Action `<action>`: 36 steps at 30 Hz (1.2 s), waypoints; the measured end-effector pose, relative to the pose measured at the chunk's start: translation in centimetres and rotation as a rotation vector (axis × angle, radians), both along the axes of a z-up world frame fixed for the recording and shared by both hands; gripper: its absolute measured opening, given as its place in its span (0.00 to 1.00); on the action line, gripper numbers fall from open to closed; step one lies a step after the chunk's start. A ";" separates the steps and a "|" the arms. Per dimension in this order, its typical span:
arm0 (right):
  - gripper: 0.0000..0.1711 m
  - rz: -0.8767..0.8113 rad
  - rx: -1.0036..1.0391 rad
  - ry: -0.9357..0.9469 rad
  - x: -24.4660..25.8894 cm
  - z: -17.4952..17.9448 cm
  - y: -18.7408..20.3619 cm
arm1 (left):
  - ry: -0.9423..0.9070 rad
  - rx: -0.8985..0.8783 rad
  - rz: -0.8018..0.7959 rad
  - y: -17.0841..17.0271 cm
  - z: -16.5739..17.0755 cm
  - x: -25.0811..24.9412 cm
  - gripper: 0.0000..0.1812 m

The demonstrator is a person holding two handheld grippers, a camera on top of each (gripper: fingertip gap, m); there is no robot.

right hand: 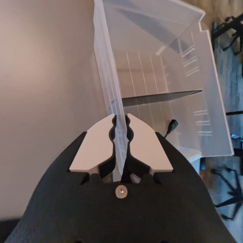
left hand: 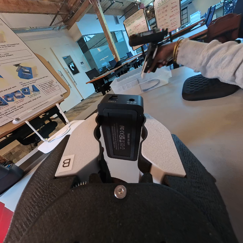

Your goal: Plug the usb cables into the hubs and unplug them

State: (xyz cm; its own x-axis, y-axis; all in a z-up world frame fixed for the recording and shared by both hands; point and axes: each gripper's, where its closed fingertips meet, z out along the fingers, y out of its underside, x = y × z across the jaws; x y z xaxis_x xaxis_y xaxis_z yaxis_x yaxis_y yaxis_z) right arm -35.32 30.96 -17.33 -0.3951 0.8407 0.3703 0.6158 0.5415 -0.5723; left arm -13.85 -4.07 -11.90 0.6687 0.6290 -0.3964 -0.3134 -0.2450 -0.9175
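Observation:
My left gripper (left hand: 120, 117) is shut on a black USB hub (left hand: 121, 126) and holds it above the grey table (left hand: 190, 138), port end pointing away. No cable is plugged into its visible end. My right gripper (right hand: 120, 117) is shut on the near wall of a clear plastic bin (right hand: 105, 65). A black USB cable (right hand: 172, 124) lies inside the bin, right of my fingers. In the left wrist view the right gripper (left hand: 143, 75) reaches down onto the bin (left hand: 126, 84), with the cable (left hand: 153, 85) looped inside.
An instruction board on a white stand (left hand: 26, 73) is at the left. A black padded rest (left hand: 205, 88) lies under the person's grey sleeve (left hand: 210, 57). A dark divider (right hand: 157, 97) crosses the bin. Whiteboards and desks stand behind.

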 end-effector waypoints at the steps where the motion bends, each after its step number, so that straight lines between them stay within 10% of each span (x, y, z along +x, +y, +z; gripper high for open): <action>1: 0.07 -0.057 -0.036 0.032 -1.4 0.2 -0.1 | 0.001 0.000 0.000 0.0 0.0 0.0 0.33; 8: 0.08 -0.415 0.105 0.130 -9.2 0.6 1.7 | 0.007 -0.001 0.009 -0.2 0.1 0.0 0.33; 15: 0.16 -0.381 -0.032 0.280 -10.2 2.7 0.1 | -0.023 0.024 0.021 -0.5 -0.1 -0.5 0.33; 18: 0.27 -0.121 -0.327 0.475 -8.3 8.1 -6.3 | -0.047 0.029 0.031 -0.7 -0.3 -0.8 0.33; 22: 0.35 0.629 -0.968 0.493 3.9 16.0 -22.5 | -0.086 0.086 0.041 -1.2 0.0 -1.1 0.33; 25: 0.37 1.132 -1.001 0.345 14.9 13.6 -30.4 | -0.118 0.129 0.063 -1.8 0.1 -1.5 0.33; 36: 0.33 1.020 -0.865 0.310 19.8 6.4 -39.3 | -0.003 -0.170 0.541 -5.1 -1.9 -4.8 0.33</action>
State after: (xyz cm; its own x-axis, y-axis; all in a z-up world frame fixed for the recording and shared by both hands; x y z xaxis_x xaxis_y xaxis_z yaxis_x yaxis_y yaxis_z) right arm -15.50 -8.34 -10.90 -0.9695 0.2359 0.0671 -0.0503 0.0766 -0.9958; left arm -18.69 -9.18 -13.75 0.2703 0.8096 -0.5210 -0.0996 -0.5147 -0.8516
